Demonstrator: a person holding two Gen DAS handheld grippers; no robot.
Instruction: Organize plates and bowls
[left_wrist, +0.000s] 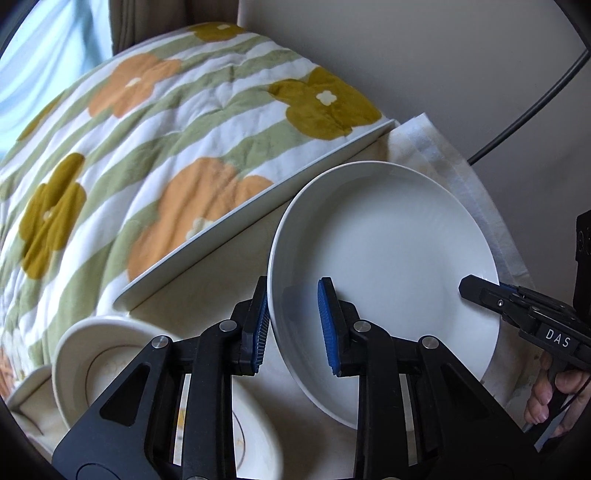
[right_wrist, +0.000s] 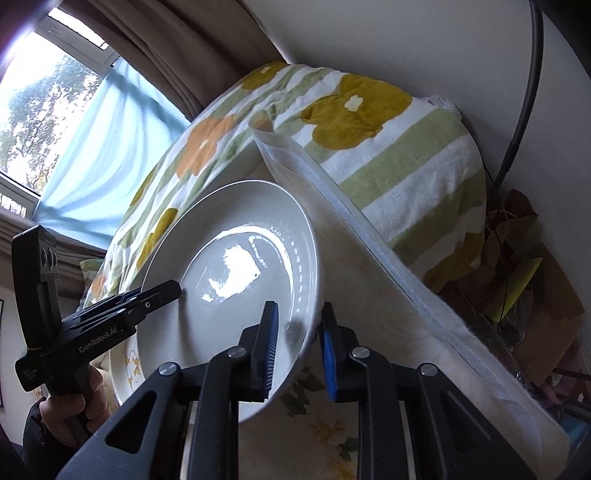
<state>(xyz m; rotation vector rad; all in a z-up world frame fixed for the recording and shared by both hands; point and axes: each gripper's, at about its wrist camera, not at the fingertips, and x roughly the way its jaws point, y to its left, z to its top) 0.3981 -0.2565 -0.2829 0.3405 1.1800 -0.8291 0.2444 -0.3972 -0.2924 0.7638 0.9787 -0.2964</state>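
Two tools straddle opposite rims of the white plate (left_wrist: 388, 251), left tool (left_wrist: 293, 325) and right tool (right_wrist: 297, 350) both spread, not yet pinching; plate rests tilted on the table (left_wrist: 207, 291), so closing precedes lifting.

Daylight came from the window (right_wrist: 44, 122) at the upper left of the right wrist view, where the panes were blown out to near white. That light threw a hard glare patch on the middle of the white plate (right_wrist: 236, 273), with small bright specks along its inner rim. In the left wrist view the same plate (left_wrist: 388, 251) looked evenly lit and soft grey, with a faint shadow beside the blue pad. The flowered blanket (left_wrist: 147, 147) was slightly smeared by blur. Both views bent strongly toward the edges, and black corners ringed each circular picture. The plants at the far right lay in dim shadow.
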